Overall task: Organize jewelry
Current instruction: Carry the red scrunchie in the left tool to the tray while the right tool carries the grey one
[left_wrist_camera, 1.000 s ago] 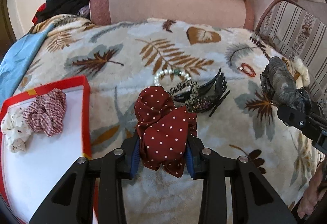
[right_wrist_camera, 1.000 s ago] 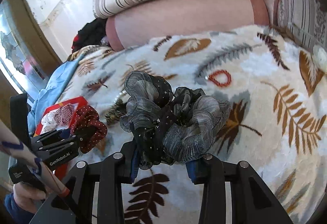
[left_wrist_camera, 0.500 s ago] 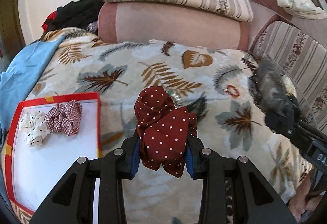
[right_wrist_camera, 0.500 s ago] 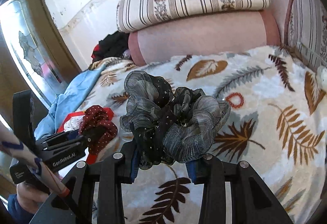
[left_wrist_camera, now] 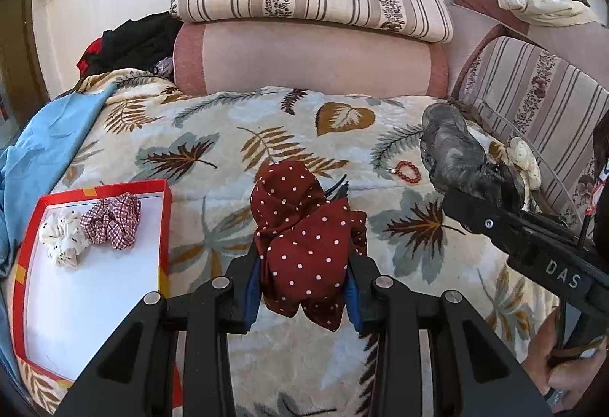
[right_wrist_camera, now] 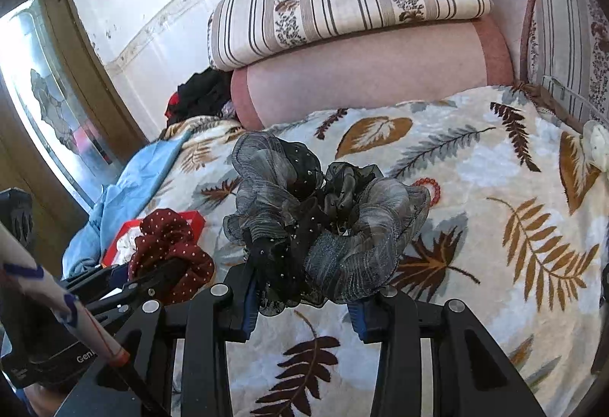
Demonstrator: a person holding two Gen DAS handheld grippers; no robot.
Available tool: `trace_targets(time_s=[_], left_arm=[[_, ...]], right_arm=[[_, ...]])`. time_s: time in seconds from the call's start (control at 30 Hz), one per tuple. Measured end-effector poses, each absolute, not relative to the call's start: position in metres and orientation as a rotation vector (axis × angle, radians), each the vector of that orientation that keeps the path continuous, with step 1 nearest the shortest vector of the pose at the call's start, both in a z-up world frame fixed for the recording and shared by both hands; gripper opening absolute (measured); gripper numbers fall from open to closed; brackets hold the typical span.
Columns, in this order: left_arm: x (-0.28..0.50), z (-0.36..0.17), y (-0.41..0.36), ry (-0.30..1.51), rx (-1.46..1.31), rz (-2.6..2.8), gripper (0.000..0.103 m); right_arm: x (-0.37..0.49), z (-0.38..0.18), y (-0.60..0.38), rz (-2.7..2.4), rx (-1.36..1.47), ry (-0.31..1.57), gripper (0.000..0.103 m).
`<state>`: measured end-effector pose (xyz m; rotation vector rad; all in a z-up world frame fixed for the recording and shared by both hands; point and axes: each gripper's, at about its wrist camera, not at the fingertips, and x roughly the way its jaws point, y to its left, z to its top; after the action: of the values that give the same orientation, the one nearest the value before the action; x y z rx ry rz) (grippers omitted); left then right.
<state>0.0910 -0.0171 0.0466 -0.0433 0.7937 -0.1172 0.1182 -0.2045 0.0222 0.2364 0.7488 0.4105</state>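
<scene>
My left gripper [left_wrist_camera: 302,293] is shut on a dark red polka-dot scrunchie [left_wrist_camera: 304,238] and holds it above the leaf-patterned blanket [left_wrist_camera: 213,135]. It also shows in the right wrist view [right_wrist_camera: 171,257]. My right gripper [right_wrist_camera: 304,306] is shut on a grey and black sheer scrunchie [right_wrist_camera: 323,223], also raised; it shows at the right of the left wrist view [left_wrist_camera: 453,154]. A red-rimmed white tray [left_wrist_camera: 165,226] at the left holds a white dotted scrunchie [left_wrist_camera: 61,238] and a red checked scrunchie [left_wrist_camera: 112,217]. A red bead bracelet [left_wrist_camera: 408,171] lies on the blanket.
Striped and pink cushions [left_wrist_camera: 304,48] line the back of the bed. A blue cloth [left_wrist_camera: 42,135] lies at the left edge, dark clothes [left_wrist_camera: 129,40] behind it. A striped cushion [left_wrist_camera: 533,112] stands at the right. A dark hair claw tip [left_wrist_camera: 337,188] peeks from behind the red scrunchie.
Both grippers have risen and pulled back from the blanket with their scrunchies. The pile of hair clips and pearl bracelet is now mostly hidden behind the red scrunchie.
</scene>
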Motion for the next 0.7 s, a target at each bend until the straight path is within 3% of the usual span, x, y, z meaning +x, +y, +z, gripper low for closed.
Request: trace_targets(time_s=[0.33, 0.7], left_arm=[[0.113, 0.003, 0.01, 0.814, -0.097, -0.112, 0.034], [0.119, -0.005, 0.033, 0.782, -0.089, -0.062, 0.034]], right_arm=[[0.135, -0.006, -0.184, 0.389, 0.194, 0.822, 0.042], [0.132, -0.011, -0.151, 0.407, 0.092, 0.786, 0.042]])
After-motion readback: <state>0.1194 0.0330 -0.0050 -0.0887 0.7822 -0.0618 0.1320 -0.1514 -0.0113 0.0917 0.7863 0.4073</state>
